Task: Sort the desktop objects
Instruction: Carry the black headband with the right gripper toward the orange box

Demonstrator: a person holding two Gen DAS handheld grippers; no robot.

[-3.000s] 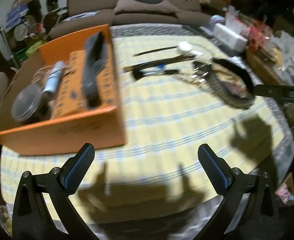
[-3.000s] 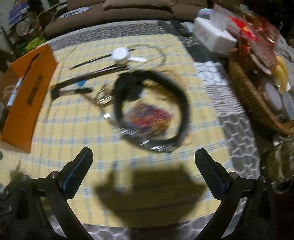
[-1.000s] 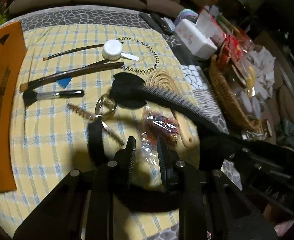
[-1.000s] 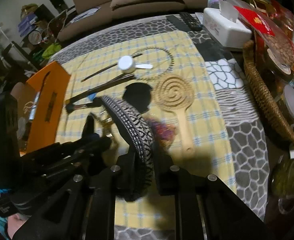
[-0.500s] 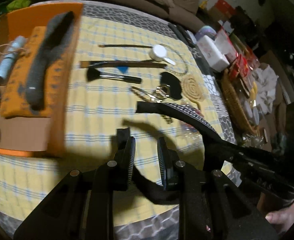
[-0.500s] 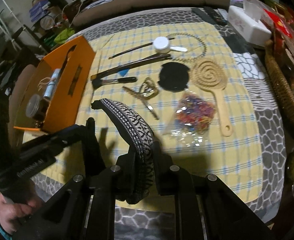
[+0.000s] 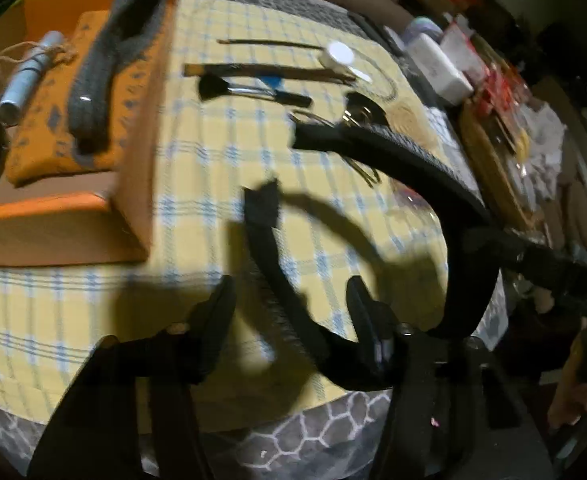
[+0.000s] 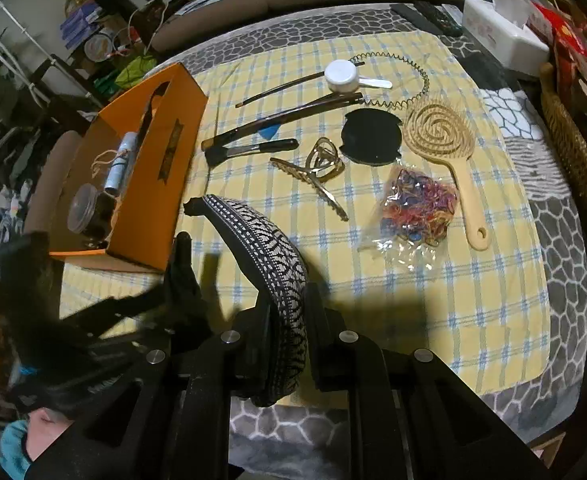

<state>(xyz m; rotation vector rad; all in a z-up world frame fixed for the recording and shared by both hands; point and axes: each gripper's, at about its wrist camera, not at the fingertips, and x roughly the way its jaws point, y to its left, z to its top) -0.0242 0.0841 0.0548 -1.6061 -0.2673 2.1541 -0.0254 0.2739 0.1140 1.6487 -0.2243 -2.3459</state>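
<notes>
My right gripper (image 8: 289,320) is clamped on the patterned headband (image 8: 269,256), which arches up from lower centre of the right wrist frame. My left gripper (image 7: 289,312) has just been opening; the headband's black end lies between its parted pads, apparently loose. The orange box (image 8: 161,184) sits at left on the checked tablecloth (image 8: 473,288).

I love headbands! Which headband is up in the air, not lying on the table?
The wide black-and-white patterned headband, clamped in the right gripper. The thin wavy wire headband lies flat on the yellow cloth.
</notes>
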